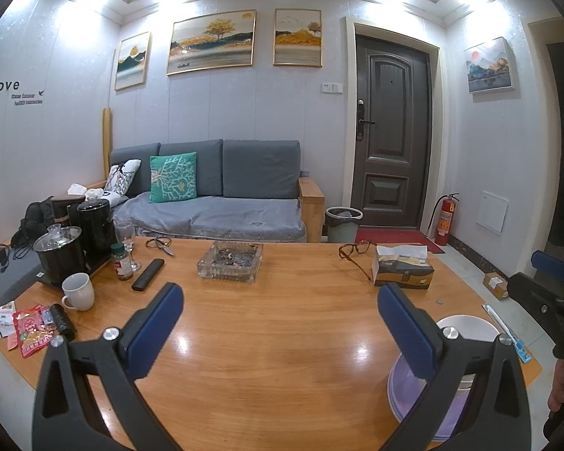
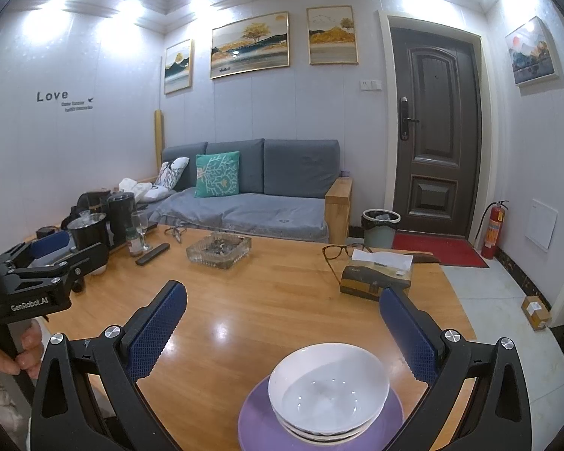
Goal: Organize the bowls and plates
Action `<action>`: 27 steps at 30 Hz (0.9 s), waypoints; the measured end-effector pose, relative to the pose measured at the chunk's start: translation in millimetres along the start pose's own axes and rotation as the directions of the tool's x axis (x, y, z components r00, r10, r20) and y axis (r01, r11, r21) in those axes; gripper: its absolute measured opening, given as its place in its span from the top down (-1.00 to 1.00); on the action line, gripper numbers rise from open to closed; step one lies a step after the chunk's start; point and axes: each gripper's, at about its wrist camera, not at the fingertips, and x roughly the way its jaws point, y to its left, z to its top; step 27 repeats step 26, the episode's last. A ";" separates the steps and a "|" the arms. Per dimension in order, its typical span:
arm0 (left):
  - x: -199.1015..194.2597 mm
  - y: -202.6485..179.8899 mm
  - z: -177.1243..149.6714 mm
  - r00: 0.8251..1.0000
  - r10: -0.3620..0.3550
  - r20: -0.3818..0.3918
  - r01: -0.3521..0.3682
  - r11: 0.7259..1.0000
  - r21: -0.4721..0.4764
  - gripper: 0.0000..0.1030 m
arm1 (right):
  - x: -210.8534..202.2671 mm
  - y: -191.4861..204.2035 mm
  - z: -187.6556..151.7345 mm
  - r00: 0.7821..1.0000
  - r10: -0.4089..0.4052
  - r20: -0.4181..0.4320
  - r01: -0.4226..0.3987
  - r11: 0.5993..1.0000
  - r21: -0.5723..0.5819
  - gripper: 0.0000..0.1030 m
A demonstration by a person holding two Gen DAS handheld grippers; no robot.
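A stack of white bowls [image 2: 329,391] sits on stacked purple plates [image 2: 259,421] at the near right of the wooden table [image 2: 282,300]. My right gripper [image 2: 282,323] is open and empty, its blue pads [image 2: 154,330] above and just behind the bowls. My left gripper [image 1: 280,319] is open and empty over bare table; the bowls [image 1: 466,327] and purple plates [image 1: 406,391] show partly behind its right finger. The left gripper also shows in the right wrist view [image 2: 49,259], and the right gripper at the left wrist view's right edge [image 1: 545,274].
A glass ashtray [image 2: 219,250], tissue box [image 2: 376,276], glasses [image 2: 342,251], remote [image 2: 152,254], scissors [image 1: 161,244], wine glass [image 2: 141,227], kettle set [image 1: 71,240], white mug [image 1: 78,291] and snack packets [image 1: 30,329] are on the table. A sofa stands behind.
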 end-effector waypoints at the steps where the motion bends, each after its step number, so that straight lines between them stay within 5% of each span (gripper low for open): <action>1: 0.0 0.2 0.4 1.000 -0.001 0.001 0.001 1.000 0.000 -0.99 | 0.0 -0.1 0.0 1.000 0.001 -0.001 -0.001 1.000 0.000 -0.98; 27: 2.1 -0.5 -2.3 1.000 -0.007 -0.005 0.007 1.000 0.001 -0.99 | -1.1 -1.6 -0.2 1.000 0.001 -0.003 -0.001 1.000 0.004 -0.98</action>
